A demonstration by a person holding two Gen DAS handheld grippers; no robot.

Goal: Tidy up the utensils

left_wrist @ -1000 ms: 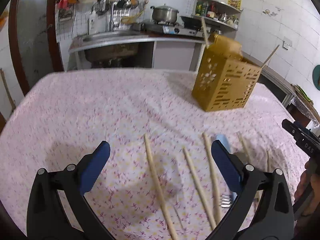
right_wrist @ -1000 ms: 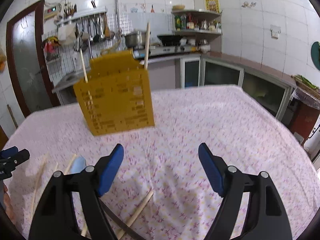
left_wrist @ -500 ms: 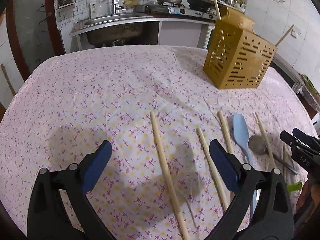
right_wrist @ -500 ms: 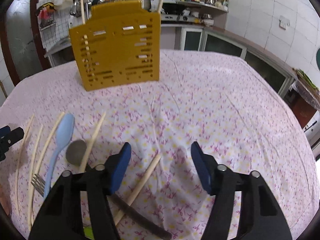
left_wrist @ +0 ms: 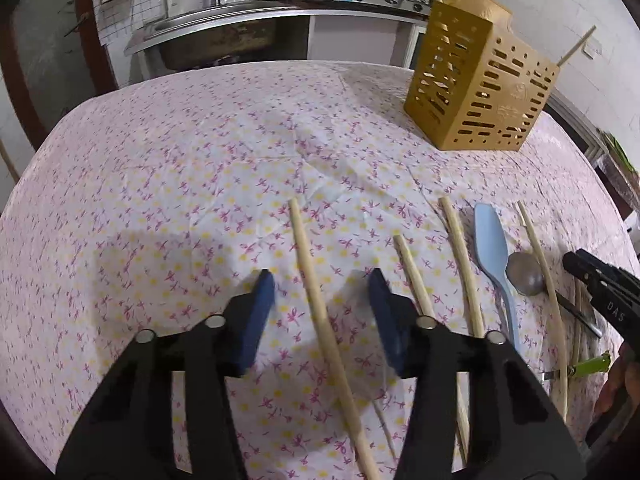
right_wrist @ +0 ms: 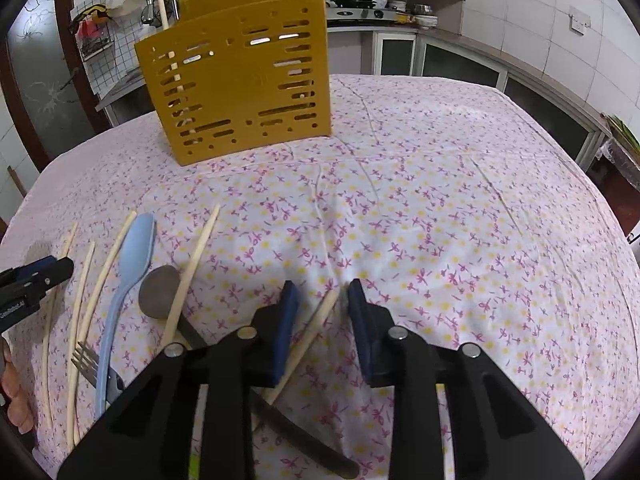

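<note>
A yellow slotted utensil holder [left_wrist: 480,84] stands upright on the flowered cloth with two chopsticks in it; it also shows in the right wrist view [right_wrist: 236,76]. My left gripper [left_wrist: 322,284] is open, low over the cloth, its jaws either side of a long wooden chopstick [left_wrist: 320,312]. My right gripper [right_wrist: 318,294] is open, its jaws narrowed around the tip of another chopstick [right_wrist: 308,340]. A light blue spoon [right_wrist: 128,272], a metal spoon [right_wrist: 160,292], a fork [right_wrist: 86,360] and several more chopsticks lie on the cloth.
A dark knife handle [right_wrist: 304,440] lies under my right gripper. A green-handled tool [left_wrist: 588,364] lies at the right edge. The table drops off to the right. A sink counter [left_wrist: 224,20] and stove stand behind.
Both grippers have dropped toward the cloth and their jaws have narrowed, each now straddling a chopstick. The utensils have not moved.
</note>
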